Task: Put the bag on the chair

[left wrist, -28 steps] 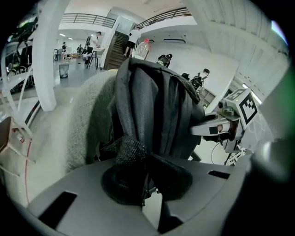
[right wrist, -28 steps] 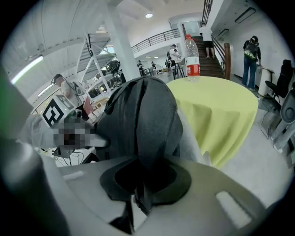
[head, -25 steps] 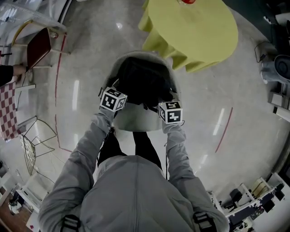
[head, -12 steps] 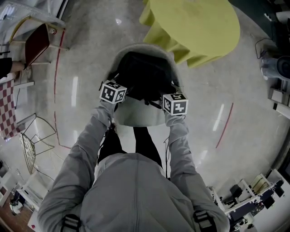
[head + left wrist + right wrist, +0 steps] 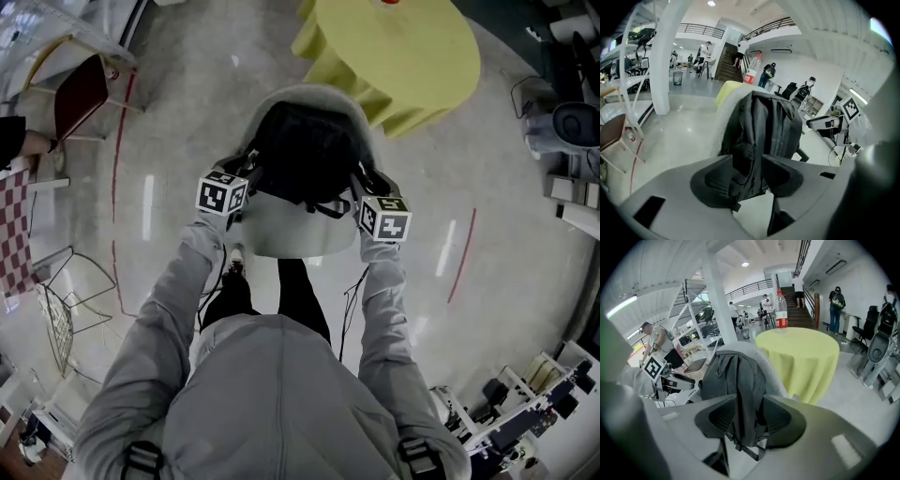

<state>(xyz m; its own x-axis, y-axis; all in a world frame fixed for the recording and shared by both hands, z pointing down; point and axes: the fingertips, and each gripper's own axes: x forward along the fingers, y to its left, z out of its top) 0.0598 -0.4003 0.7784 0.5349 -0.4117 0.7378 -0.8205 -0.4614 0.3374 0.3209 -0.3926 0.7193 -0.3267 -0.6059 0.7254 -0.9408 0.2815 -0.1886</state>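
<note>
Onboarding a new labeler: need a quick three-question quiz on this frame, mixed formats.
1. True or false: the bag lies on the floor beside the chair.
2. What stands on the yellow table? A) a bottle B) a laptop C) a box
3. Is the left gripper or the right gripper closed on the bag?

Key:
1. False; it sits in the chair.
2. A.
3. No; both grippers' fingers have just been opening and stand apart, with nothing pinched between them.
</note>
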